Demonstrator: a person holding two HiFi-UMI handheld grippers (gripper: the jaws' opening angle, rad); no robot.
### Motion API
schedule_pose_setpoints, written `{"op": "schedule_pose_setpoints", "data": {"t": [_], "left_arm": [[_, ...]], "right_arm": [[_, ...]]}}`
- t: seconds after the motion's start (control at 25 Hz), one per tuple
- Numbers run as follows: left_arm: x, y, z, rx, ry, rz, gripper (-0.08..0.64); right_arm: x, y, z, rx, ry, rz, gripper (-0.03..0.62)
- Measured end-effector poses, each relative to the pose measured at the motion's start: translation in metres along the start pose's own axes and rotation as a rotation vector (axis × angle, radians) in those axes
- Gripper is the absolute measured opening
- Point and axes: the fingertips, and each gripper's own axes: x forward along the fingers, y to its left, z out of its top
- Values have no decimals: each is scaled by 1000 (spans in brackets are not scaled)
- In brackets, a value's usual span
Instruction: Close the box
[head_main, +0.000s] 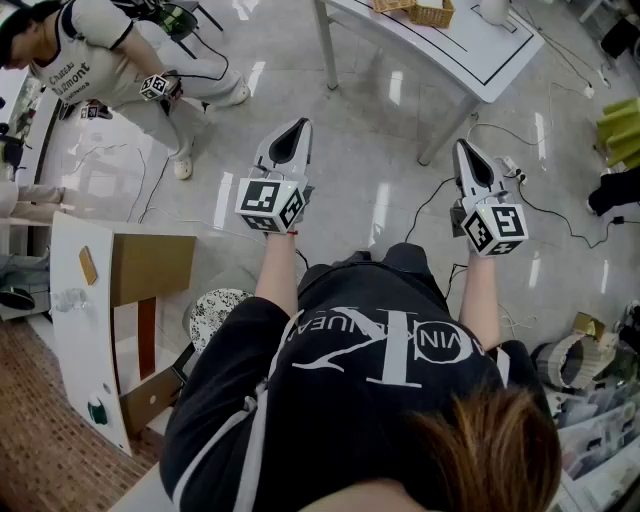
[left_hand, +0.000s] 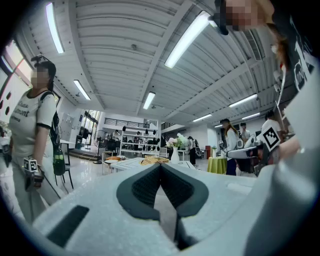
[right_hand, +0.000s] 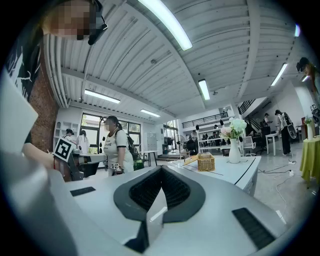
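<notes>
The box (head_main: 150, 268), brown cardboard with a white outer panel, stands at the left of the head view with its flaps spread open. It appears in neither gripper view. I hold both grippers out level over the shiny floor, well away from the box and touching nothing. My left gripper (head_main: 292, 130) is shut, and its dark pads (left_hand: 145, 187) meet at the tip with nothing between them. My right gripper (head_main: 466, 152) is also shut and empty, its pads (right_hand: 177, 190) closed together.
A white table (head_main: 480, 55) with wicker baskets (head_main: 432, 12) stands ahead; its leg (head_main: 327, 45) reaches the floor. Another person (head_main: 110, 60) stands at the upper left. Cables (head_main: 440, 190) trail on the floor. A round patterned stool (head_main: 215, 312) is beside the box. A vase (right_hand: 235, 145) stands on the table.
</notes>
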Motion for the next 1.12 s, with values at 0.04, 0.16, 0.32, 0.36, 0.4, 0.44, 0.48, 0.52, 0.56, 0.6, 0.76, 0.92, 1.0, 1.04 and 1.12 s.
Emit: {"op": "schedule_pose_setpoints", "data": {"t": [0.04,0.16,0.32,0.36,0.4,0.44,0.48,0.52,0.56,0.6,0.76,0.92,1.0,1.04,1.12], "left_arm": [[3,2,1,-1,-5,1,8],[7,6,1,-5,-11,4,8],[7,9,-3,-12,-8,9,8],[7,10,-3,-13,-8,10,8],[7,11,-3,-15,-8,11,8],[7,13,-3,-16,-9,11,8],[9,14,-2,-19,-10,12,8],[10,15,-3,-23,-10,14,8],[11,16,-3,-27,-10,16,8],[11,16,-4,-31,-9,16,8],[17,16,-6,-32,3,7,8],[23,22,-10,-39,10,15,8],[27,27,-13,-45,12,24,8],[30,30,-14,-47,14,27,8],[37,38,-16,-48,16,34,8]], "right_arm": [[2,-1,2,-5,-5,-2,-3],[5,-4,3,-13,-12,-12,-3],[5,-6,-1,-7,-9,-25,-3],[6,-6,-2,-7,-8,-25,-3],[7,-5,-2,-7,-7,-24,-3],[9,-4,-2,-9,-6,-23,-3],[10,-4,-2,-11,-5,-21,-3],[11,-4,-1,-13,-3,-20,-2],[11,-4,-2,-15,-1,-20,-3],[11,-5,-2,-17,1,-19,-3],[14,-11,0,-18,-3,-30,-3],[25,-18,-1,-11,-5,-30,-2],[33,-22,-2,-18,0,-31,-2],[38,-25,-2,-20,1,-31,-2],[51,-30,-2,-21,0,-30,11]]}}
